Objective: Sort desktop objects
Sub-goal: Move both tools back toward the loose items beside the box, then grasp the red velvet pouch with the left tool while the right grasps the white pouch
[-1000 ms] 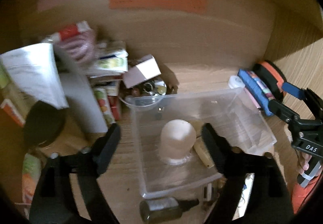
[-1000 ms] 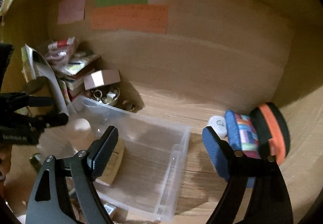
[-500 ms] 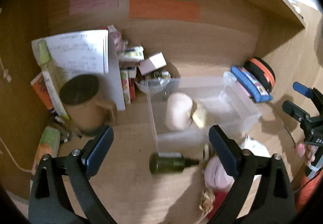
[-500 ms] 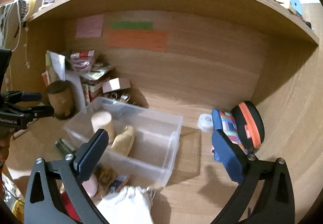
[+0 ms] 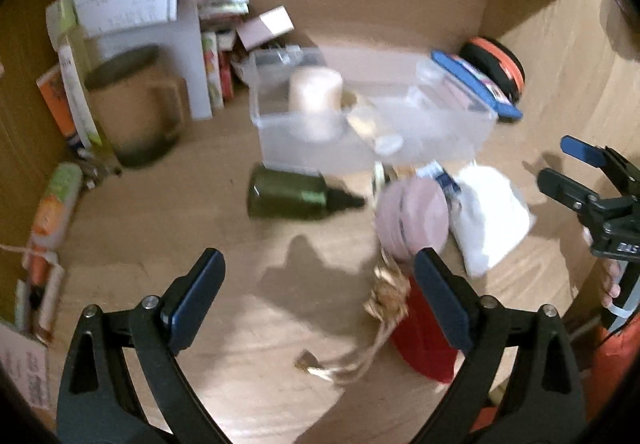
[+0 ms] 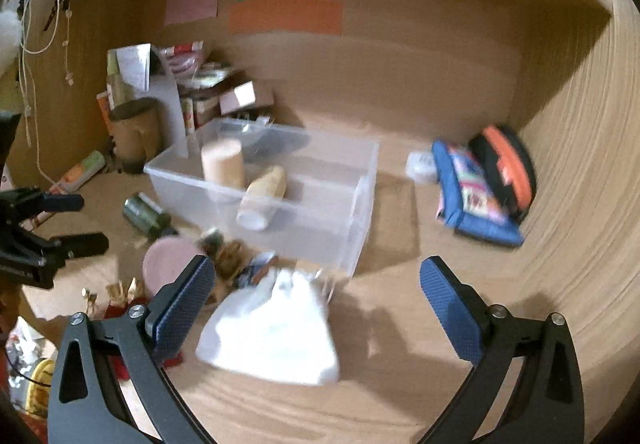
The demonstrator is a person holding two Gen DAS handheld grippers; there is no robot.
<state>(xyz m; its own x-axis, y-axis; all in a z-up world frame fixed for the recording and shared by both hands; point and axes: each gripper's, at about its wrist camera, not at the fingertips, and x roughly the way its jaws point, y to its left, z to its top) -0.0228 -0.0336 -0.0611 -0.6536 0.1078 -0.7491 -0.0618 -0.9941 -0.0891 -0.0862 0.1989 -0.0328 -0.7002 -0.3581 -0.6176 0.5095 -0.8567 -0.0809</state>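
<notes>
A clear plastic bin [image 5: 460, 132] [image 6: 360, 212] sits mid-desk and holds a beige cylinder [image 5: 316, 94] [image 6: 222, 162] and a cream bottle [image 6: 264, 196]. In front of it lie a dark green bottle [image 5: 292, 194] [image 6: 146, 214], a pink round case [image 5: 414, 220] [image 6: 168, 260], a white cloth pouch [image 5: 492, 216] [image 6: 276, 332] and a red item with a tassel [image 5: 420, 336]. My left gripper [image 5: 320, 296] is open and empty, above bare desk before the green bottle. My right gripper [image 6: 316, 292] is open and empty, over the white pouch.
A brown mug [image 5: 132, 104], papers and books [image 5: 140, 4] crowd the back left corner. A blue patterned pouch [image 6: 472, 196] and a black-orange case [image 6: 508, 168] lie at the right. Sticky notes [image 6: 284, 14] are on the back wall. A tube [image 5: 56, 200] lies at the left edge.
Both grippers have pulled back from the bin toward the desk's front, so the loose items before the bin have come into view. Both stayed open.
</notes>
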